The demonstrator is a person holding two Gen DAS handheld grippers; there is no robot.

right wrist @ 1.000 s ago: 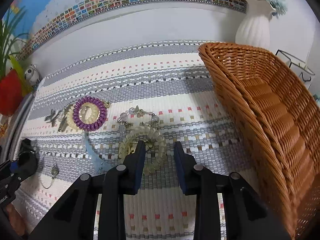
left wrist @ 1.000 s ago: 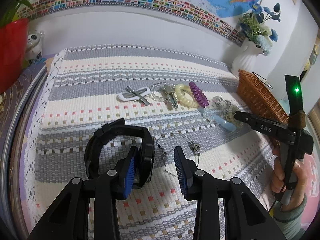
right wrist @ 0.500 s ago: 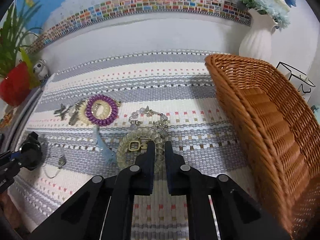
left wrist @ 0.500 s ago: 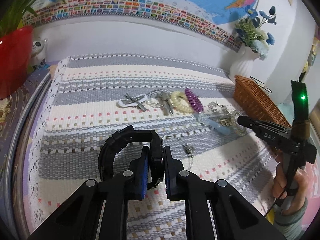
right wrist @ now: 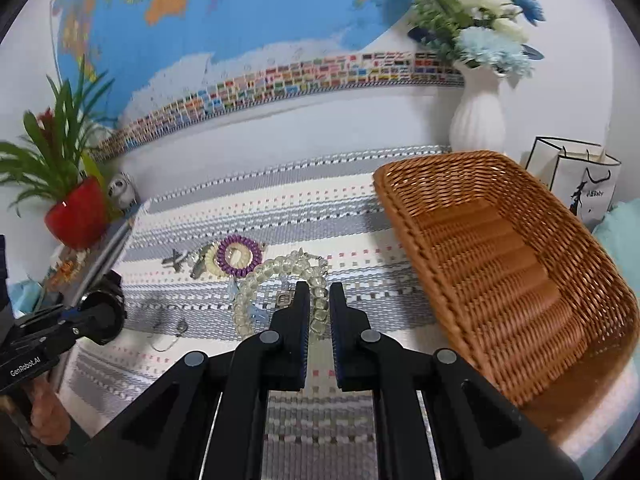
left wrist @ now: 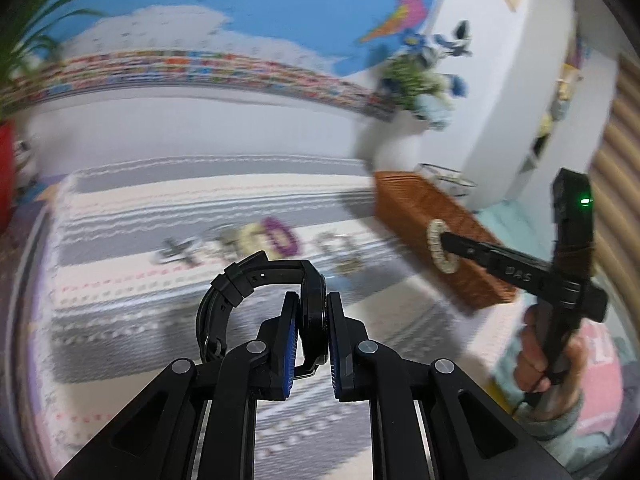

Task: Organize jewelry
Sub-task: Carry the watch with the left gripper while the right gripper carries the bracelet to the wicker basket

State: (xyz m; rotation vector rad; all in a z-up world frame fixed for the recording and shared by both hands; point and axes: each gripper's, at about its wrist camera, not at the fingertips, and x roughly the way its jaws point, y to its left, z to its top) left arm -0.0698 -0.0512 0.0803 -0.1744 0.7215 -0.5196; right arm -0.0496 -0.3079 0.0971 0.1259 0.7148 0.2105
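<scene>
1. The left gripper (left wrist: 310, 326) has its jaws clamped on a black watch (left wrist: 256, 300), held clear of the striped mat (left wrist: 160, 312).
2. At right, a hand (left wrist: 548, 356) holds the right gripper (left wrist: 442, 240), which carries a pale bead bracelet (left wrist: 440, 246) before the wicker basket (left wrist: 432, 216).
3. A purple coil ring (left wrist: 280, 236) lies blurred on the mat.

Home room: world map (right wrist: 224, 12) on wall, flower vase (right wrist: 478, 120), potted plant (right wrist: 66, 184).

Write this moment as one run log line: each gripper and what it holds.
left gripper: shut on black watch | right gripper: shut on clear bead bracelet | wicker basket: nothing seen inside
</scene>
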